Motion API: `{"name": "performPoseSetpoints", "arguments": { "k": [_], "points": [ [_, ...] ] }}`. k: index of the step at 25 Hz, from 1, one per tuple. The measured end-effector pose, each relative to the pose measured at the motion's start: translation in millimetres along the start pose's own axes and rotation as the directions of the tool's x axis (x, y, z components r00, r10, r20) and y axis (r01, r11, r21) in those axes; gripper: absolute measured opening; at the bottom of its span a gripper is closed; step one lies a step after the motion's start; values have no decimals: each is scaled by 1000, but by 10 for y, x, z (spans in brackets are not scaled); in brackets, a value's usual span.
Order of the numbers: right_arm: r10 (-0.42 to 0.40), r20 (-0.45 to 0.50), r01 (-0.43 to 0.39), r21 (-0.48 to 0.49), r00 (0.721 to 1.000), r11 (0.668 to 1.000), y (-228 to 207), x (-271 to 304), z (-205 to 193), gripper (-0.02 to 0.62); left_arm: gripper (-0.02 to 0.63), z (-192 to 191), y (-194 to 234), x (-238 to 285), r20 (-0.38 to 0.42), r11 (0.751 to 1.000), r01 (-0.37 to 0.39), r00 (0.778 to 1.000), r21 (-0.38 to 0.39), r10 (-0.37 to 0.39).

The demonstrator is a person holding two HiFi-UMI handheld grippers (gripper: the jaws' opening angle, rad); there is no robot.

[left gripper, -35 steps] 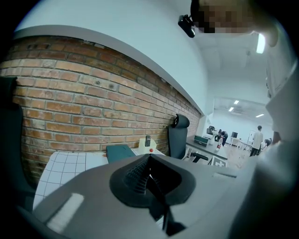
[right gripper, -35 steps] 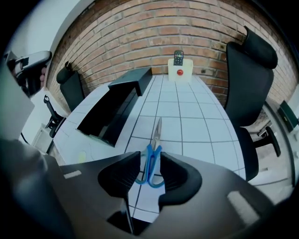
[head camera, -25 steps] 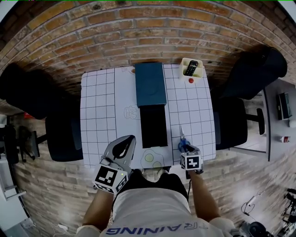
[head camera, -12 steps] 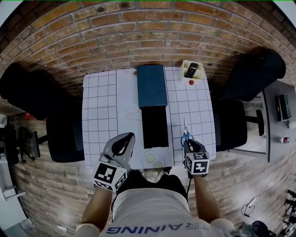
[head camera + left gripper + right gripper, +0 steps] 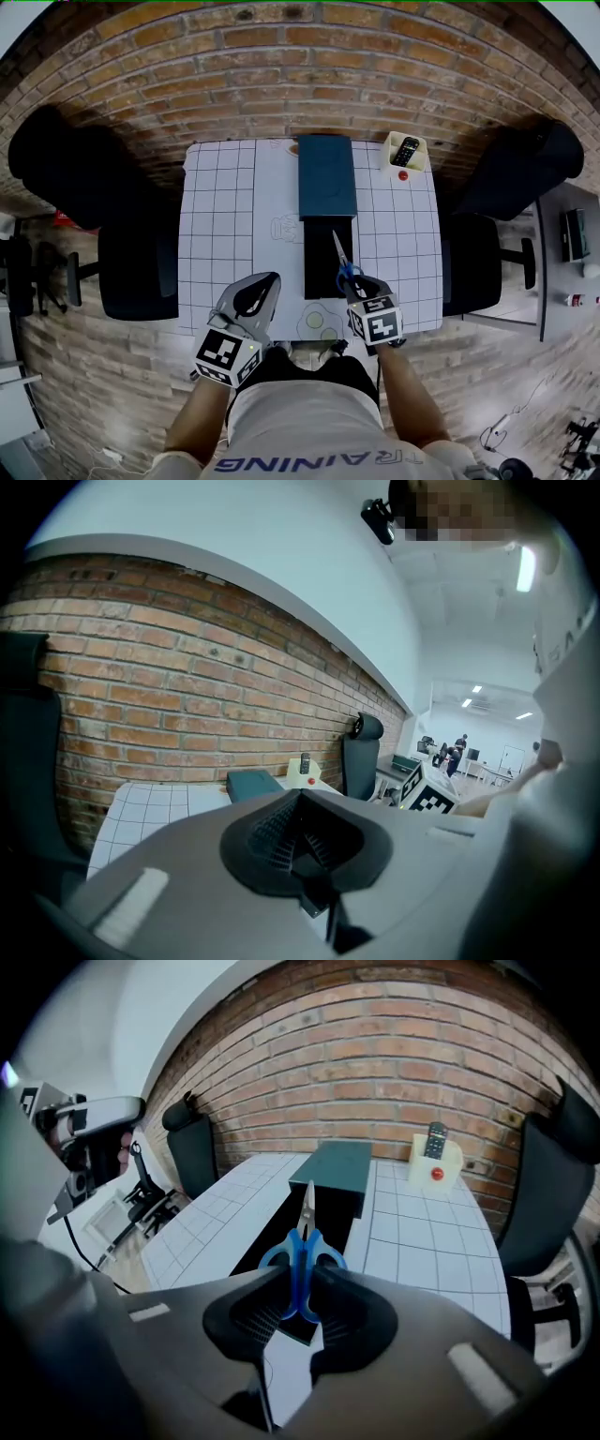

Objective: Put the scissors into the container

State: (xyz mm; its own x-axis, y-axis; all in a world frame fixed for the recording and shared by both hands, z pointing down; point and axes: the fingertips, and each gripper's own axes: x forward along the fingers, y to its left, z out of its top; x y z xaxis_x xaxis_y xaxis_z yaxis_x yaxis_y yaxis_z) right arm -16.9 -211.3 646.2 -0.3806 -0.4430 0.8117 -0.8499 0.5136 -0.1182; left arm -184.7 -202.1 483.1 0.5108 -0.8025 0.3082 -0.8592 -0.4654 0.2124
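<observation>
Swings right gripper [image 5: 361, 289] leftward from the right edge of the table [image 5: 216, 216] since a second ago, bringing scissors [image 5: 343, 262] over the near end of the black container [image 5: 317, 258]. Clamps the blue handles between part-closed jaws, blades shut and pointing ahead toward the teal box [image 5: 327, 176]. Rests left gripper [image 5: 255, 298] at the near edge, jaws together, holding nothing. Best now: line blades up with the container's length, lower until flat inside, only then ease the grip

Scissors [image 5: 303, 1241], glossy blue plastic handles, bright metal blades, rough matt brick wall [image 5: 403, 1044], smooth white table [image 5: 422, 1232]
</observation>
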Motion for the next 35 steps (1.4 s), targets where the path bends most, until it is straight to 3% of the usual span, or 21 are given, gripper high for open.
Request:
{"name": "performPoseSetpoints", "arguments": {
  "k": [9,15,35],
  "points": [
    [-18,-125,10,-65,992,998,141,406,76,97,2,-152,188,-199,-12,999,-19,1000,-37,18],
    [-55,-235,22,-138,970,990,76,624,64,97,2,-170,288,-226,-4,998,-29,1000,-56,29],
    [-66,-341,5,-178,938,984,125,777,-15,100,2,-217,455,-290,7,993,-58,998,-101,59]
  ]
}}
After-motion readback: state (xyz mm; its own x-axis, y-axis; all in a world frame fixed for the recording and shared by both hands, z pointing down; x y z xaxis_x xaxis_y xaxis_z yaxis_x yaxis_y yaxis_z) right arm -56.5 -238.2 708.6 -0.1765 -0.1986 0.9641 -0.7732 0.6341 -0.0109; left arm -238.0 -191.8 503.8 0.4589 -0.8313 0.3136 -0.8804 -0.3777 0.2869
